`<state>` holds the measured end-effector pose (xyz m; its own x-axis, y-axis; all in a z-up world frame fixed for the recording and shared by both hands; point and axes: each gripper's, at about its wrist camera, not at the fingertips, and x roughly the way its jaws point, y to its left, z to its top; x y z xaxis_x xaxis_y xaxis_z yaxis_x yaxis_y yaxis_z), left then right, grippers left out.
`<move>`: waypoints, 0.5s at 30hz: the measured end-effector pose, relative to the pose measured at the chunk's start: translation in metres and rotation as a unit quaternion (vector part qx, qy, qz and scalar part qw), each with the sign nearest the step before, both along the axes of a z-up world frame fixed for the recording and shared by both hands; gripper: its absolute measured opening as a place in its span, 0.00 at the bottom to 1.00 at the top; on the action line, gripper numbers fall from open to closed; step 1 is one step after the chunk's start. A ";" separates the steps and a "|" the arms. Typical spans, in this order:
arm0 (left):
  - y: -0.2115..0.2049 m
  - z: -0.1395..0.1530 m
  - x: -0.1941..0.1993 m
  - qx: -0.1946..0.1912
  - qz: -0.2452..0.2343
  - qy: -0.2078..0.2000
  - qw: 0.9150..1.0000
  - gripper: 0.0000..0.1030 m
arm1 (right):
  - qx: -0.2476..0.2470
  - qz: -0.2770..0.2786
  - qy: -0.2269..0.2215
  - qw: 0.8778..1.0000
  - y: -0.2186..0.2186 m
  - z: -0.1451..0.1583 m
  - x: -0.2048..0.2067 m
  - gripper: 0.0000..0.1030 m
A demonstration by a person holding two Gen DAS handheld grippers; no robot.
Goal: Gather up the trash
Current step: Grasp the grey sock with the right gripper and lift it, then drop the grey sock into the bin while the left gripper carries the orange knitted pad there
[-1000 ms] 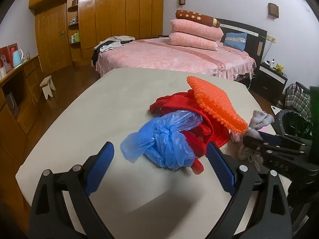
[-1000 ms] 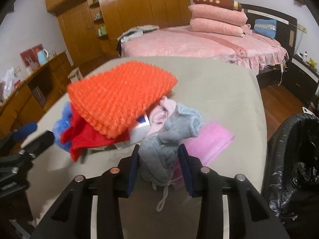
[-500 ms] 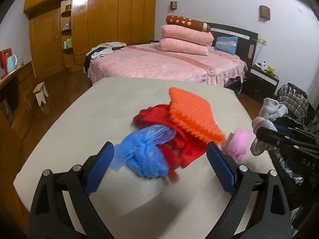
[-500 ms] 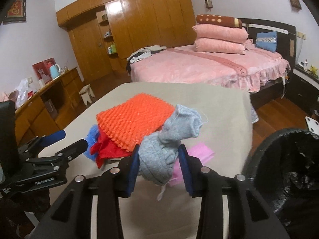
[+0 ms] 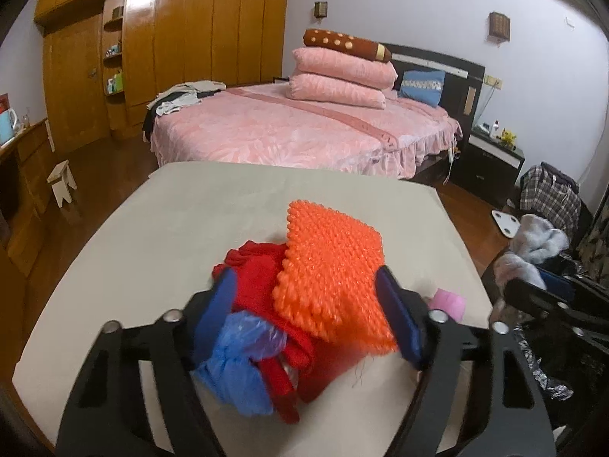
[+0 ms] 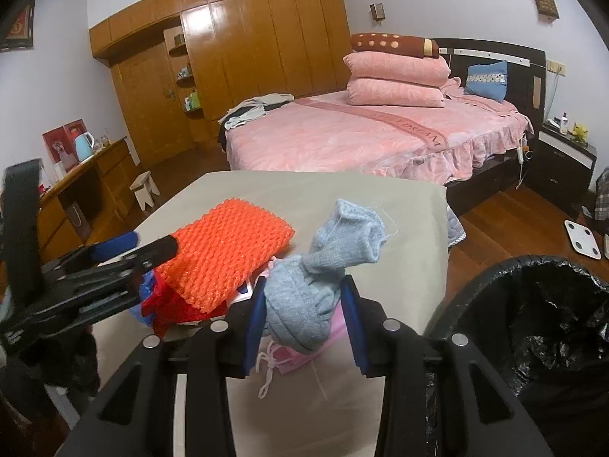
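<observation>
A pile lies on the grey table point(image 5: 198, 209): an orange knobbly mat point(image 5: 331, 270) on top, red cloth point(image 5: 259, 278) under it, a crumpled blue plastic bag point(image 5: 239, 361) at the front. My left gripper point(image 5: 308, 320) is open, its blue pads on either side of the pile. My right gripper point(image 6: 302, 312) is shut on a grey sock bundle point(image 6: 319, 282) and holds it above the table's right edge, left of the black-lined trash bin point(image 6: 533, 320). The bundle also shows in the left wrist view point(image 5: 533, 247). A pink cloth point(image 6: 289, 354) lies under the bundle.
A pink bed point(image 5: 297, 129) stands beyond the table, with a wooden wardrobe point(image 5: 171, 49) behind it. A small stool point(image 5: 62, 181) and a white scale point(image 6: 582, 238) are on the wood floor. A low cabinet point(image 6: 72, 198) runs along the left wall.
My left gripper has moved forward so that its pads now flank the pile. My right gripper has lifted the grey sock bundle off the table and carried it toward the bin.
</observation>
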<state>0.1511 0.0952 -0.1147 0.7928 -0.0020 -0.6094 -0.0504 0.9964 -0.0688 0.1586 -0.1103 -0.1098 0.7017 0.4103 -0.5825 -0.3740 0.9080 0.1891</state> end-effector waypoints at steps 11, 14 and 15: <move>-0.011 -0.002 -0.004 -0.015 -0.031 0.001 0.999 0.13 | -0.003 -0.009 -0.005 1.000 -0.010 0.004 -0.005 0.38; -0.016 0.007 -0.014 -0.015 -0.034 -0.013 0.999 0.13 | 0.001 -0.011 -0.009 1.000 -0.013 0.008 -0.007 0.37; -0.017 0.009 -0.017 -0.016 -0.034 -0.016 0.999 0.13 | 0.003 -0.012 -0.010 1.000 -0.015 0.009 -0.008 0.37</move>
<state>0.1345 0.0778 -0.1054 0.8090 -0.0759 -0.5829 0.0207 0.9947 -0.1009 0.1507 -0.1250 -0.1009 0.7229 0.3967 -0.5658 -0.3562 0.9155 0.1868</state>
